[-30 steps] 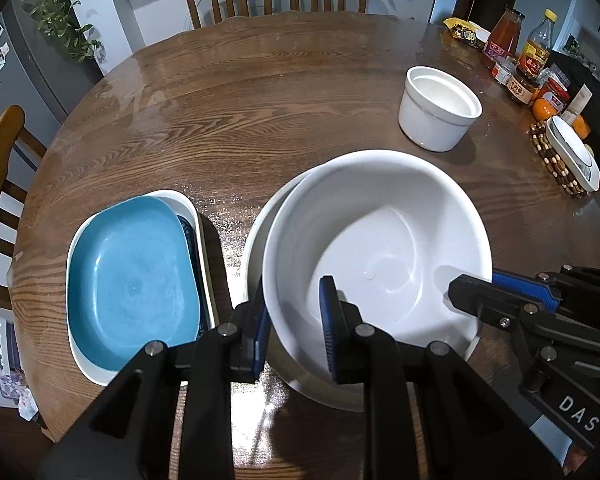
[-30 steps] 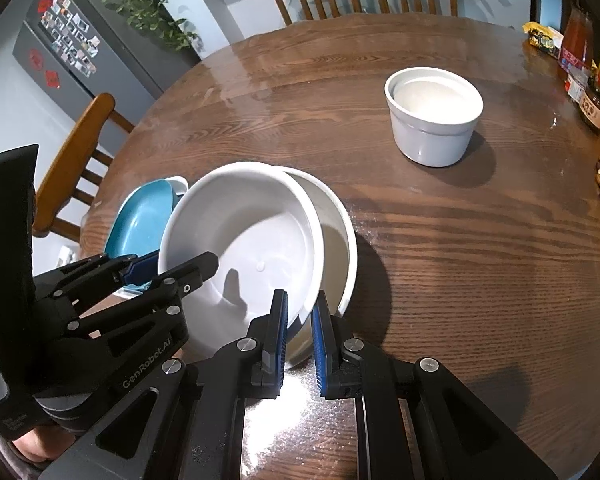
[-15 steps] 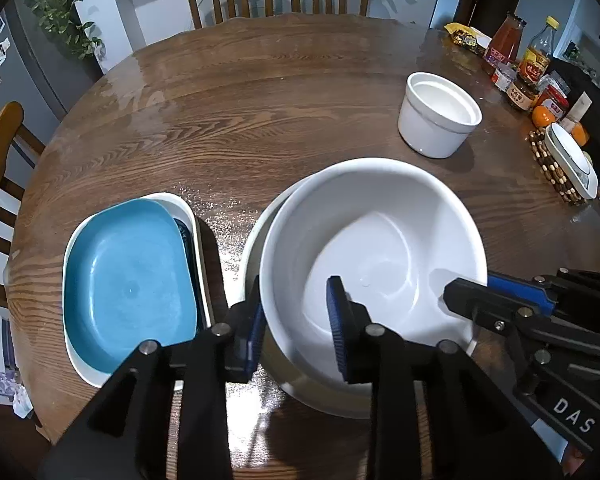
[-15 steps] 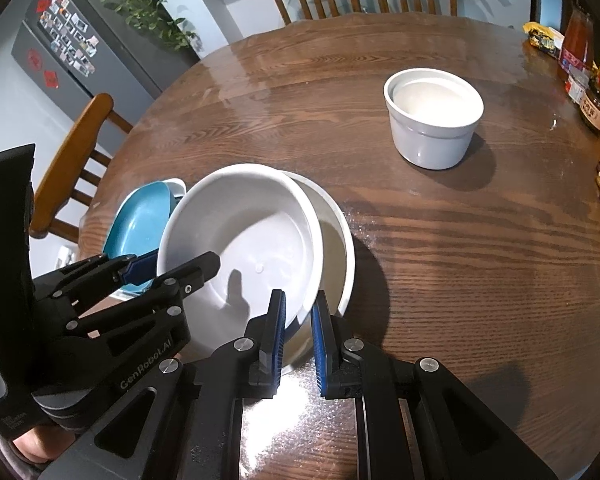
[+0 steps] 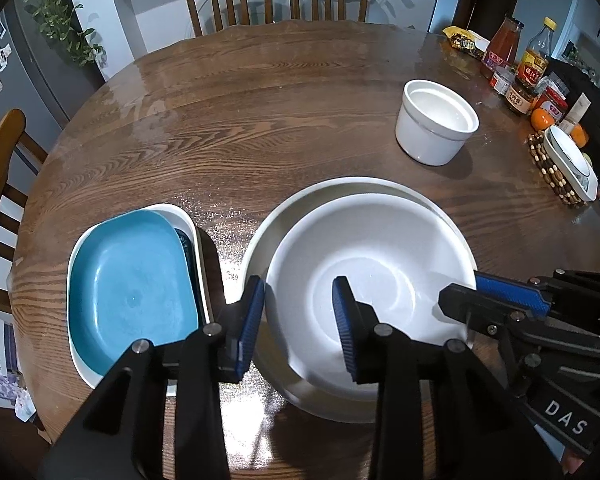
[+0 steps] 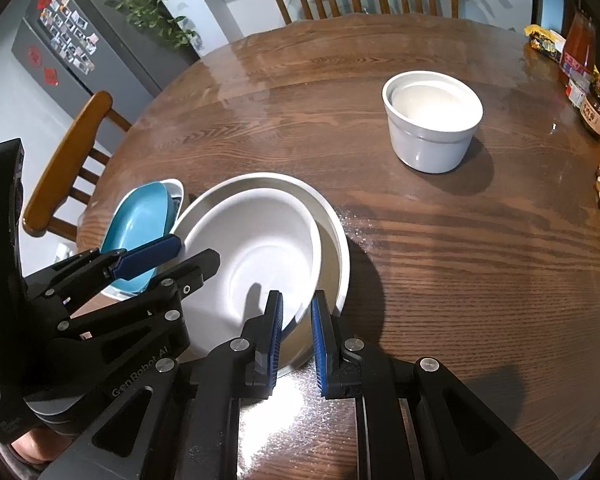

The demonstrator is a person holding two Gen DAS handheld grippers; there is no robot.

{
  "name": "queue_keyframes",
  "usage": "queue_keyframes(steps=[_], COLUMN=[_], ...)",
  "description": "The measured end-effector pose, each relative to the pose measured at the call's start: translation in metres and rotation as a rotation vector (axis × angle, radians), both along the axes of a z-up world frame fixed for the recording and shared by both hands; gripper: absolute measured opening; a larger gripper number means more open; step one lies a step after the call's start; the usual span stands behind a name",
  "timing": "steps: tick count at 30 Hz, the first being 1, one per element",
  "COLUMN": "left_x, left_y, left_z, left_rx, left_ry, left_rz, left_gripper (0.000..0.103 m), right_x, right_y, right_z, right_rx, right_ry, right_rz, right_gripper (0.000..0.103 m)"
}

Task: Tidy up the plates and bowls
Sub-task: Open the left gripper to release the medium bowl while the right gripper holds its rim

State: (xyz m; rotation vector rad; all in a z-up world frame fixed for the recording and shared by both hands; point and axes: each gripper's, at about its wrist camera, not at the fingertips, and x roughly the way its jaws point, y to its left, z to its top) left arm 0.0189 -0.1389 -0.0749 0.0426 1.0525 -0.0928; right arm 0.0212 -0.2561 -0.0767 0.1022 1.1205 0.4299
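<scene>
Round, grainy wooden table (image 5: 260, 128): near its front edge, a smooth white bowl (image 5: 372, 280) nests in a bigger one. Left gripper (image 5: 298, 320), jaws just widening, straddles its rim loosely; right gripper (image 6: 296, 330) pinches the rim.

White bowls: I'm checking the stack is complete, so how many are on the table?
3. Two are nested near the table's front edge, inner bowl inside outer bowl; a deep straight-sided bowl stands apart, far right. More may be hidden.

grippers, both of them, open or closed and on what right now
left gripper: jaws just opening, pads off the white bowl's rim, which sits between them
right gripper: shut on the same bowl's rim
</scene>
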Motion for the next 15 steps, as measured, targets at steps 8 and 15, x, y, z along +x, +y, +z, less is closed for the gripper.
queue_keyframes(steps=[8, 15], left_x=[0.0, 0.0], left_y=[0.0, 0.004], left_z=[0.001, 0.006], left_rx=[0.0, -0.021], left_ry=[-0.003, -0.014], left_rz=[0.002, 0.01], left_gripper=[0.034, 0.046], right_x=[0.001, 0.001], right_y=[-0.002, -0.011], right_z=[0.003, 0.01], right_rx=[-0.001, 0.012], right_ry=[-0.006, -0.016], right_rz=[-0.007, -0.044], right_gripper=[0.013, 0.013])
